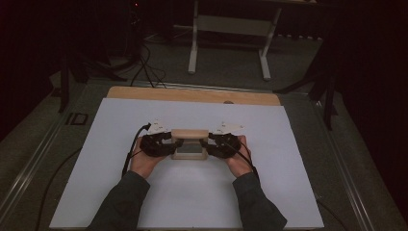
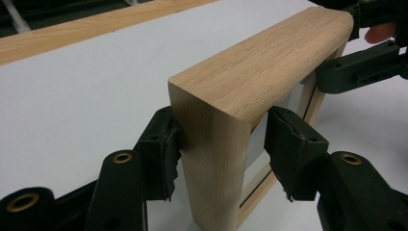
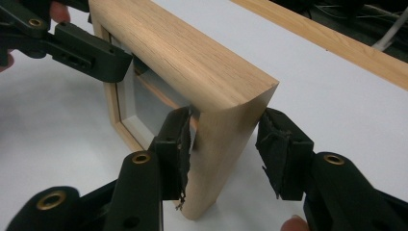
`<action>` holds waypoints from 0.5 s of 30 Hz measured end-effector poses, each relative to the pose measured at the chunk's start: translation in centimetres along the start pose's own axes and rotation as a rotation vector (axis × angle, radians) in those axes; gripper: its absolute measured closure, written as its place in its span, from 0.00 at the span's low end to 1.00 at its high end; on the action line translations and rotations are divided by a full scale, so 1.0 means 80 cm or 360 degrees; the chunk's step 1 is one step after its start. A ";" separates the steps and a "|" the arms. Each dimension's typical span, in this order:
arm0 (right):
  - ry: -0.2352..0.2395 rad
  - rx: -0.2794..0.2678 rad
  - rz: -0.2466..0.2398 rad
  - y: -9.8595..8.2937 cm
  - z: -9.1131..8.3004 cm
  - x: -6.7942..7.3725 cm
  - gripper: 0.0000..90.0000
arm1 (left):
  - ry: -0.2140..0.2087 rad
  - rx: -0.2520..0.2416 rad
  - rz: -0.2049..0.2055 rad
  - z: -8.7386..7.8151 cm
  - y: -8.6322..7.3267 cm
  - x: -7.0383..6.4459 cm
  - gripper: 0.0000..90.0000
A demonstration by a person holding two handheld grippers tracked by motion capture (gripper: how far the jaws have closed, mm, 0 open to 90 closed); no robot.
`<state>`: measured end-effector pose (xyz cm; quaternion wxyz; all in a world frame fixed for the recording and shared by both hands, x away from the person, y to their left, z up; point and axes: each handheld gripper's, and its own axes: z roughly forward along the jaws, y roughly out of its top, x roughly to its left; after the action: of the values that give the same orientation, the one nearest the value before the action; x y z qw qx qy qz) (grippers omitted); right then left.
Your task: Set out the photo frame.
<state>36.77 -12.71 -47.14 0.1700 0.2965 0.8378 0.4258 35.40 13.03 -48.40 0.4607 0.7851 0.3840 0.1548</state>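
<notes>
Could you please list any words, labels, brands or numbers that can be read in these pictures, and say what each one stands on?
None can be read.
Wooden frame: bare wood grain, no label or print on the faces that show.
Left gripper and right gripper: plain black jaws, no brand mark visible.
White sheet: blank.
Mark at the table's edge: a dark sign, too small and dim to read.

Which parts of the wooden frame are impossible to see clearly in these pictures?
- Light wooden box frame: its foot leaves the left gripper view at the bottom edge.
- Its grey inner panel: partly behind the right claw.
- High view: the left claw is too small to judge the grip.
</notes>
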 end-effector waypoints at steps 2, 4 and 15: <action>-0.0012 0.0004 -0.0003 0.002 0.001 0.000 0.61 | 0.0008 0.0004 -0.0005 0.001 0.001 0.000 0.52; -0.0017 0.0008 0.0000 0.003 0.001 -0.001 0.61 | 0.0011 0.0001 -0.0008 0.002 0.002 0.000 0.52; -0.0036 0.0001 0.0049 0.001 -0.002 -0.006 0.61 | 0.0007 0.0011 -0.0019 0.011 0.008 -0.002 0.50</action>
<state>37.11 -13.06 -47.00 0.1728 0.3142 0.8312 0.4248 36.15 12.21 -48.33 0.4581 0.7841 0.3901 0.1523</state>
